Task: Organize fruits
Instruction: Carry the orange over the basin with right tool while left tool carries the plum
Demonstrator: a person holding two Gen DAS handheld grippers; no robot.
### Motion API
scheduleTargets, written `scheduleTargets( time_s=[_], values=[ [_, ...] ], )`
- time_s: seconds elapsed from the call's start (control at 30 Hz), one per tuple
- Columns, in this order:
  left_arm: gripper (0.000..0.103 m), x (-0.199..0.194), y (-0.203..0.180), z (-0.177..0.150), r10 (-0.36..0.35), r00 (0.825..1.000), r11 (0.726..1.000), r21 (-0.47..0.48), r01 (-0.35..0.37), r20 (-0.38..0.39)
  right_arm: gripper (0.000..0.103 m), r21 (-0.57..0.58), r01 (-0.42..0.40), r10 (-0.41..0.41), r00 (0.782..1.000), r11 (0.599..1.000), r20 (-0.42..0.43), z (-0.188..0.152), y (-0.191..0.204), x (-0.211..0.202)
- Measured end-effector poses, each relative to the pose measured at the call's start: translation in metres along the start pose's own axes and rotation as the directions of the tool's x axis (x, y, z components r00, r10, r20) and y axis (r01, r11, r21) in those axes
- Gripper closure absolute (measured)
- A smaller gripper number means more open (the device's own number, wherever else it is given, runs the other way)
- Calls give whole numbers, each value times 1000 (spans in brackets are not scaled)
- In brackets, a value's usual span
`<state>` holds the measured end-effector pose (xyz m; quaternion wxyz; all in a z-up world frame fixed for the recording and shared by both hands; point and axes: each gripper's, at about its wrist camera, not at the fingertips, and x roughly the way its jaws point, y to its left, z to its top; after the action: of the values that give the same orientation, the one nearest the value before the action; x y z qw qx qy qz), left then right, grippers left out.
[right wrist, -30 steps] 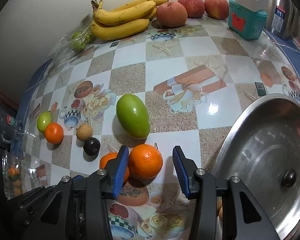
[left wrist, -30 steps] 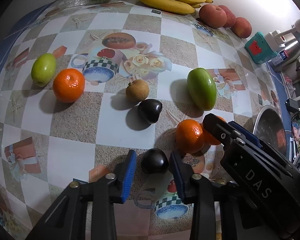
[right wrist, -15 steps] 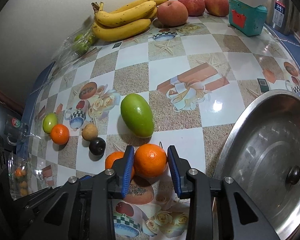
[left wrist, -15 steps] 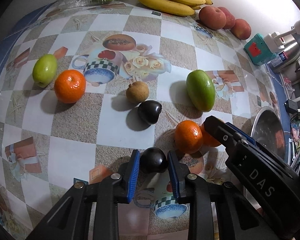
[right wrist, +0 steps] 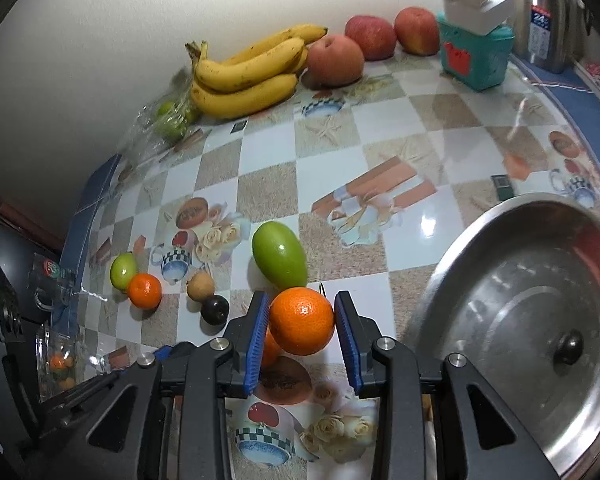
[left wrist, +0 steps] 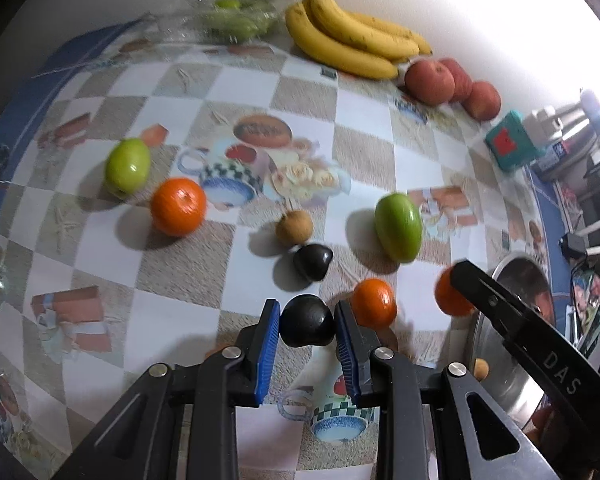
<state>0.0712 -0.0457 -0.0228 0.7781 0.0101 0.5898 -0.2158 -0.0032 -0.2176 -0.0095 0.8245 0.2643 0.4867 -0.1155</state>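
My left gripper (left wrist: 307,326) is shut on a dark plum (left wrist: 307,327) and holds it just above the table. My right gripper (right wrist: 302,322) is shut on an orange (right wrist: 302,320), lifted off the table; it shows in the left wrist view (left wrist: 452,294) too. On the table lie another orange (left wrist: 374,308), a second dark plum (left wrist: 312,262), a small brown fruit (left wrist: 294,227), a large green fruit (left wrist: 398,227), an orange (left wrist: 178,212) and a small green fruit (left wrist: 127,167).
Bananas (left wrist: 352,42), three red apples (left wrist: 452,84) and a clear bag of green fruit (left wrist: 236,20) line the back wall. A teal box (right wrist: 474,56) and a steel kettle (right wrist: 540,32) stand at the right. A steel pot lid (right wrist: 532,332) lies at the right.
Both grippers closed on their fruit: the left on the dark plum, the right on the orange. Both fruits have risen off the table, and the right one has moved right.
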Motion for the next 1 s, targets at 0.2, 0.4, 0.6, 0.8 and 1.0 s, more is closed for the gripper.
scheduleTargets(
  time_s=[0.2,0.4,0.6,0.8,1.0],
  values=[
    [73,-16,3,2,-2,999,1000,-23,3,52,68,17,21,-21,1000,1000,17,0,-7,-12],
    [73,-21,-6,2,-3,997,1000,-17,5,77,68,30,49,-50,998,998,41,-1,-15,-25],
    [73,-19,-24,-2,-17,997,999,32,14,70,68,71,70,-74,996,995,58,-1,-31,-34],
    [73,-16,-45,-9,-40,998,995,89,35,57,68,140,115,-126,989,983,71,0,-57,-44],
    [73,-15,-67,-17,-60,997,988,145,52,49,68,225,161,-183,980,961,79,1,-92,-56]
  ],
)
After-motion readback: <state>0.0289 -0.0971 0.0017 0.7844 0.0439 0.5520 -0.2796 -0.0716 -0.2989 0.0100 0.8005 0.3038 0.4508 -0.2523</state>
